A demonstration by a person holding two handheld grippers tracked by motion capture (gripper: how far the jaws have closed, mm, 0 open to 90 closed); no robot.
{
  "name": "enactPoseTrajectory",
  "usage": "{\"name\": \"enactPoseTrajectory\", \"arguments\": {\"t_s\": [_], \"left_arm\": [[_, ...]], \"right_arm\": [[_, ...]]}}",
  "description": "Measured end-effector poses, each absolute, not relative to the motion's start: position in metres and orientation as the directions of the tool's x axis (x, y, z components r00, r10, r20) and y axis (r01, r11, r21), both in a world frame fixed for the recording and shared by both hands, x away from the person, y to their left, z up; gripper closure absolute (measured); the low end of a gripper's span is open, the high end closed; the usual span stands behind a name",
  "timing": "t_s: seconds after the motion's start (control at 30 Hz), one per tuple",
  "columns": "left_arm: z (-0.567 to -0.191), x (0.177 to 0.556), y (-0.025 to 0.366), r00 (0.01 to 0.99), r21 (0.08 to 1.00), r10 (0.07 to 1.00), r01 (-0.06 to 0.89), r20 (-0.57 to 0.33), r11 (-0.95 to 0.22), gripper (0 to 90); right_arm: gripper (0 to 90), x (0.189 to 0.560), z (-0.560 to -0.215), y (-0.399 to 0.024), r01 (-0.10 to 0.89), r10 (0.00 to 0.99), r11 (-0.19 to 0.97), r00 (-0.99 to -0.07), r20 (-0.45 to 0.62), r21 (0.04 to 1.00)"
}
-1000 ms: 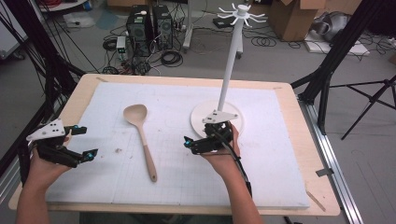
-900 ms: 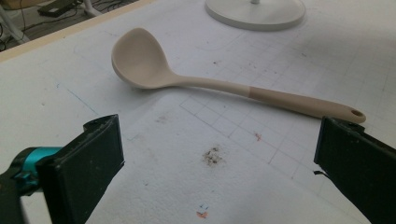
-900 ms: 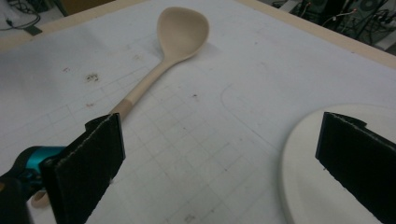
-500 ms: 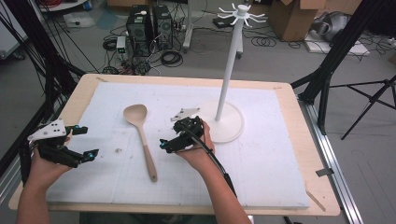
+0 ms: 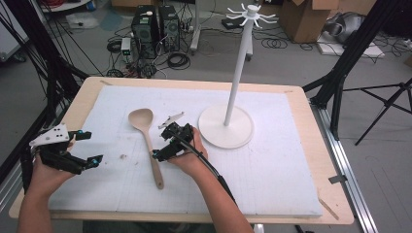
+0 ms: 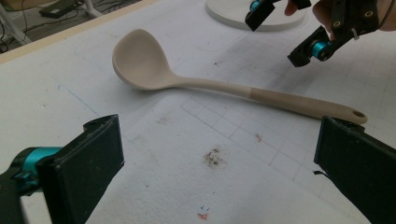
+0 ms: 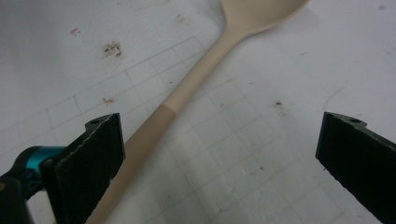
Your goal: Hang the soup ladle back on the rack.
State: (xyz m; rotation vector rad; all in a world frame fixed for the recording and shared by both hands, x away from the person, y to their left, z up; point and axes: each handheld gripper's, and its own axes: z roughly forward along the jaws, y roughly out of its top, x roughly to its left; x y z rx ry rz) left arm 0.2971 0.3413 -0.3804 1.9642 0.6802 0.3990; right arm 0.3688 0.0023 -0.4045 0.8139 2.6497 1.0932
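Wooden spoon [image 5: 147, 141] is laid centre-left on the white mat [image 5: 272, 170], handle running toward the bottom edge. Right gripper [image 5: 167, 145], released, is held just right of the handle; left gripper [image 5: 80, 150], released, sits farther off.

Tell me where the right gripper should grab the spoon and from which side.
Grip the spoon on its straight handle, near the middle, coming down from above with the jaws straddling it. It lies flat on the mat, and the handle is narrow and even, while the bowl is broad and rounded. The right gripper hangs open beside it.
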Motion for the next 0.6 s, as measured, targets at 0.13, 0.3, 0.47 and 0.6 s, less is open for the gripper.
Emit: {"name": "enactPoseTrajectory", "arguments": {"t_s": [0.13, 0.3, 0.47, 0.6], "left_arm": [[-0.381, 0.297, 0.34, 0.788, 0.886, 0.616, 0.294, -0.011, -0.36, 1.7], [-0.381, 0.298, 0.34, 0.789, 0.884, 0.615, 0.293, -0.008, -0.364, 1.7], [-0.381, 0.298, 0.341, 0.788, 0.885, 0.616, 0.294, -0.01, -0.362, 1.7], [-0.381, 0.298, 0.342, 0.787, 0.885, 0.617, 0.294, -0.009, -0.362, 1.7]], "right_arm": [[0.1, 0.371, -0.413, 0.014, 0.442, 0.534, 0.6, -0.842, 0.078, 0.667], [0.1, 0.374, -0.417, 0.022, 0.431, 0.519, 0.617, -0.852, 0.071, 0.659], [0.2, 0.376, -0.422, 0.038, 0.432, 0.508, 0.624, -0.857, 0.083, 0.651], [1.4, 0.377, -0.425, 0.044, 0.44, 0.509, 0.637, -0.857, 0.083, 0.633]]}}
